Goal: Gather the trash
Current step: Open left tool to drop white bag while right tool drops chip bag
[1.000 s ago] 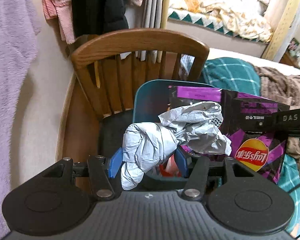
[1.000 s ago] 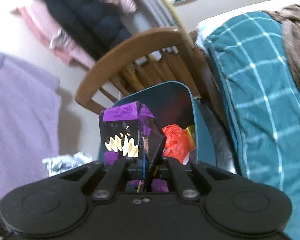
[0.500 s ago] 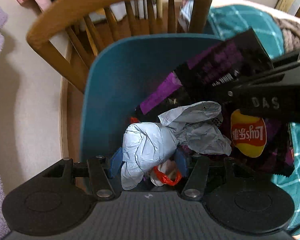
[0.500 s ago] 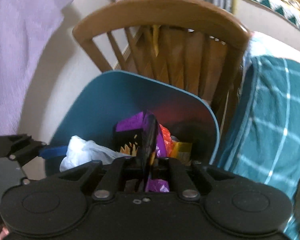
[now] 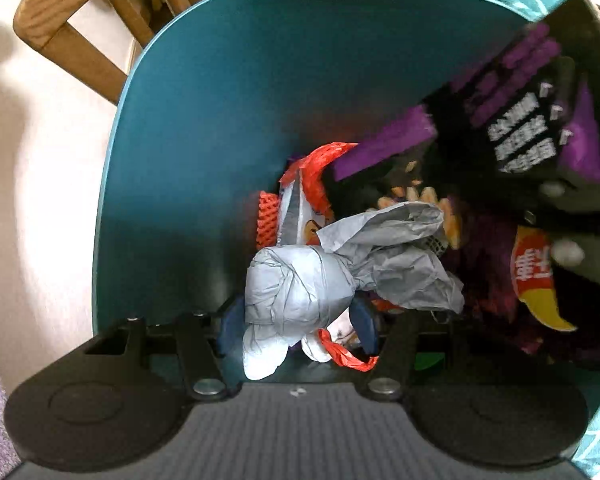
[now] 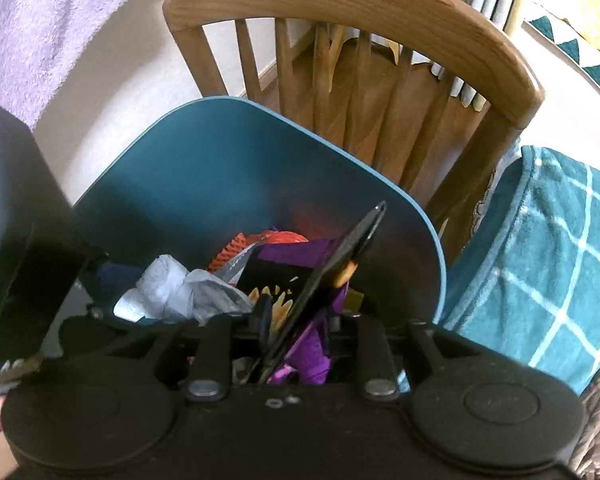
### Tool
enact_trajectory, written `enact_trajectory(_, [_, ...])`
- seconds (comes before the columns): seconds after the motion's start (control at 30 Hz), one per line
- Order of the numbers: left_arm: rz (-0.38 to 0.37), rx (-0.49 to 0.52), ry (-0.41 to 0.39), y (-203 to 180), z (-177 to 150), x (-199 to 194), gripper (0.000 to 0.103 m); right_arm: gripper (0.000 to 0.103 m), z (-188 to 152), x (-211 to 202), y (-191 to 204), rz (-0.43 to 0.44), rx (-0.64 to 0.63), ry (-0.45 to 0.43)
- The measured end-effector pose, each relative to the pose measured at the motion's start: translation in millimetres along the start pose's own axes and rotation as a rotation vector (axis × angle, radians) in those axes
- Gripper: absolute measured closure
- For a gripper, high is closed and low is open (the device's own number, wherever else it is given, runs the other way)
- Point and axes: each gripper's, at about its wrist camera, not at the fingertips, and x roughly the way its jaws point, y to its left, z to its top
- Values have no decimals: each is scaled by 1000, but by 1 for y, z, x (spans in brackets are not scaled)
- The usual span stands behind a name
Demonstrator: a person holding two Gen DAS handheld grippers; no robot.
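A teal trash bin (image 5: 204,120) stands on a wooden chair; it also shows in the right wrist view (image 6: 220,168). My left gripper (image 5: 296,320) is shut on a crumpled grey wrapper (image 5: 340,272) and holds it inside the bin's mouth; the wrapper also shows in the right wrist view (image 6: 180,292). My right gripper (image 6: 296,324) is shut on a purple and black chip bag (image 6: 332,264) over the bin; the bag fills the right of the left wrist view (image 5: 532,152). Red and orange trash (image 5: 312,184) lies at the bin's bottom.
The wooden chair back (image 6: 380,20) rises behind the bin. A teal checked blanket (image 6: 548,248) lies to the right. A purple towel (image 6: 40,12) hangs at the left by the pale wall.
Both grippers have moved forward and down over the bin with their trash. The wrapper and the chip bag are now inside the bin's opening.
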Motion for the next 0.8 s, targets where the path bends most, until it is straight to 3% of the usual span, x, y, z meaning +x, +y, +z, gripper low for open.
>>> enact_trajectory(0.33, [-53,-16,-39,4,-7,-6,39,42,-13,-20,9,-26,-7,-75])
enact_trajectory(0.53, [-79,-15,-115,9,-24,-31,39,34,-26,-44,9,-17,23,-133])
enact_trajectory(0.8, [-113,-15,-231,33,-54,-82,39,19,-56,-89,11,-2,105,-276])
